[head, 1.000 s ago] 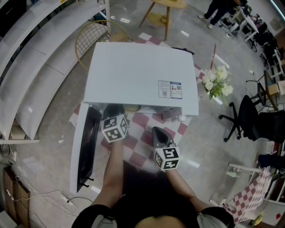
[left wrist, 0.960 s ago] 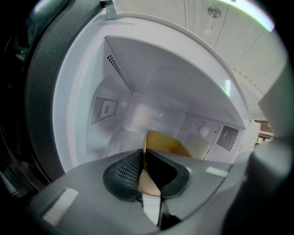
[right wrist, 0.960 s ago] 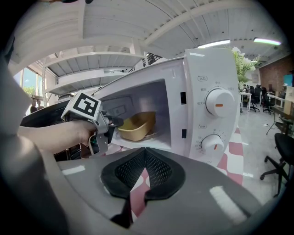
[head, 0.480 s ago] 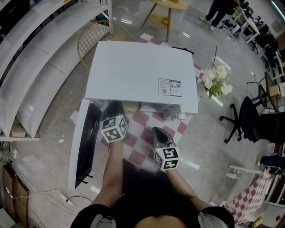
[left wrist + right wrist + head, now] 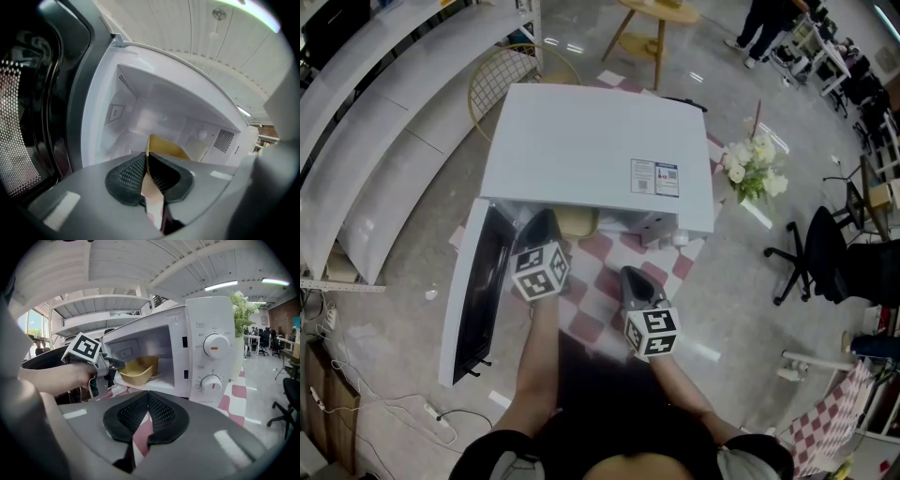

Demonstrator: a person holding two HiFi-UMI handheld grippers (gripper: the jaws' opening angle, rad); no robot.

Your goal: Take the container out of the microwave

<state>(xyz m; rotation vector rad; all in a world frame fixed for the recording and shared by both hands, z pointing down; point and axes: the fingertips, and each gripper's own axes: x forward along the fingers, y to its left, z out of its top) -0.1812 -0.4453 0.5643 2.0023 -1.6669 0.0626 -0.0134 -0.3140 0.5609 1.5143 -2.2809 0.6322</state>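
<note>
The white microwave (image 5: 591,159) stands on a red-and-white checked cloth (image 5: 598,286), its door (image 5: 473,300) swung wide open to the left. A yellow container (image 5: 138,369) sits at the front of the cavity, and its edge shows at the microwave's mouth (image 5: 577,221). My left gripper (image 5: 546,223) reaches into the opening and is shut on the container's (image 5: 166,149) near rim, which is pinched between the pads (image 5: 130,174). My right gripper (image 5: 630,278) hovers in front of the microwave, apart from it, shut with nothing between its jaws. From the right gripper view the control knobs (image 5: 213,347) are on the right.
A vase of white flowers (image 5: 752,173) stands right of the microwave. A black office chair (image 5: 825,253) is further right, and a wooden stool (image 5: 654,19) and a wire basket (image 5: 502,80) lie behind. White shelving (image 5: 366,141) runs along the left.
A little more of the yellow container shows at the microwave's mouth. Both grippers have hardly moved, and the door stays open.
</note>
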